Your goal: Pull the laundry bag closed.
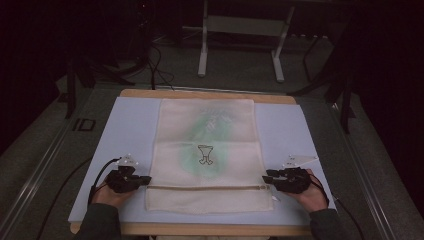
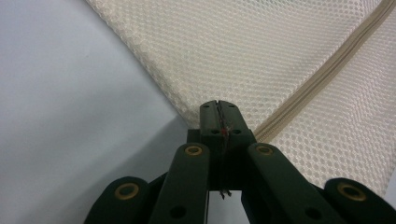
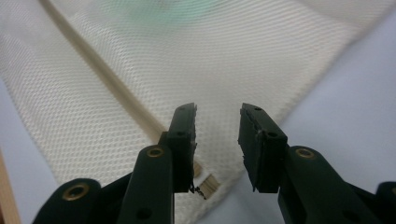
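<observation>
1. Looking down from the high view, I see a cream mesh laundry bag (image 1: 205, 150) lying flat on the pale blue mat (image 1: 130, 130) that covers the worktop (image 1: 210, 93), its zipper (image 1: 207, 187) running across near the edge closest to me.
2. My left hand-held gripper (image 1: 145, 179) sits at the bag's left edge, level with the zipper's left end.
3. From the left gripper view, the jaws are pressed together with the mesh bag's (image 2: 261, 60) edge pinched between them, just beside the point where the zipper tape (image 2: 327, 70) meets the edge.
4. My right hand-held gripper (image 1: 266, 178) rests at the bag's right edge, by the zipper's right end.
5. From the right gripper view, the right hand-held gripper (image 3: 217, 140) stands fairly wide, with the pads clear of the mesh (image 3: 224, 60) below them; nothing is gripped.
6. A small tan pull tab (image 3: 208, 185) lies just beside the left jaw in that view, at the end of the zipper tape (image 3: 107, 79).
7. A green patch (image 1: 210, 135) and a small dark printed figure (image 1: 205, 154) show through the bag's middle.
</observation>
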